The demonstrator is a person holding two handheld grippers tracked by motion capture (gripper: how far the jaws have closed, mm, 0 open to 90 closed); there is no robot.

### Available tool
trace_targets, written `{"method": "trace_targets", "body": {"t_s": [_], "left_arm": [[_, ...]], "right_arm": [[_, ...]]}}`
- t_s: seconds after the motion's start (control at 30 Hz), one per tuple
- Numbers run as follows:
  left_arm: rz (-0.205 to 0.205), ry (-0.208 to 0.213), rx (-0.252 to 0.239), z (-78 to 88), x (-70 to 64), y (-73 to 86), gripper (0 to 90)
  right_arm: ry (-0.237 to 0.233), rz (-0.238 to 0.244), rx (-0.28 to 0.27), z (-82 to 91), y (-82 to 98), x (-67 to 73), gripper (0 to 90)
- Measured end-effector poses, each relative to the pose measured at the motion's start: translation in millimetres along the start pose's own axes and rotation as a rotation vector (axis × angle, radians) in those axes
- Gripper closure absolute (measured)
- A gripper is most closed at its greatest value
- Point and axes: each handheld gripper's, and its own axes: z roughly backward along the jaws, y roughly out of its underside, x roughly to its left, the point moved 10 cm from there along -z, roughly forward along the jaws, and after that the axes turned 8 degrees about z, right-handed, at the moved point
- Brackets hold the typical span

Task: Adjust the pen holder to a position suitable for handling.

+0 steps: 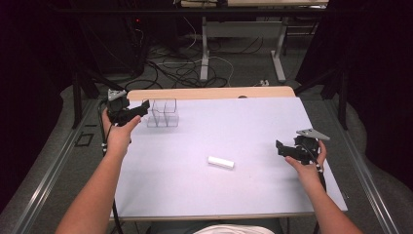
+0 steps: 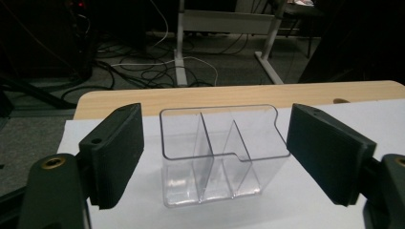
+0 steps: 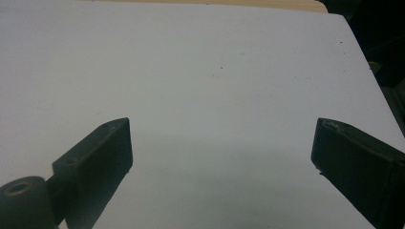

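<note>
A clear plastic organiser [image 1: 163, 113] with three compartments stands upright at the table's far left. In the left gripper view the organiser [image 2: 224, 157] sits between my left gripper's [image 2: 215, 126] jaws, with a gap showing on each side and neither pad touching it. In the high view my left gripper [image 1: 142, 108] is held just left of the organiser and is open. My right gripper [image 1: 280, 146] hovers near the table's right edge; its jaws stand wide open over the bare sheet [image 3: 222, 138] with nothing between them. A small white block [image 1: 220, 162] lies flat mid-table.
The white-covered table [image 1: 243, 126] has a wooden strip [image 1: 209, 92] along its far edge. Beyond it are floor cables [image 1: 175, 68] and white desk legs [image 1: 204, 53]. Metal rails run along both sides of the table.
</note>
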Motion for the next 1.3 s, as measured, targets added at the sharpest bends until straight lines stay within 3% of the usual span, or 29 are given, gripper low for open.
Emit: {"method": "trace_targets", "body": {"t_s": [0.5,0.77,0.87,1.3], "left_arm": [[-0.026,-0.058,0.011,-19.3,10.7,-22.1,27.0],[0.011,-0.088,0.057,-31.0,20.9,-14.3,29.4],[0.021,-0.082,0.067,-34.7,22.6,-11.9,35.3],[0.041,-0.071,0.13,-48.4,31.5,0.3,45.9]], "right_arm": [[-0.003,0.0,0.008,-0.7,1.8,0.9,6.4],[-0.005,0.002,0.009,-1.5,2.2,1.4,6.4],[-0.008,0.002,0.009,-1.6,2.4,1.7,6.4],[-0.019,-0.002,0.02,-3.2,5.0,2.9,6.5]]}}
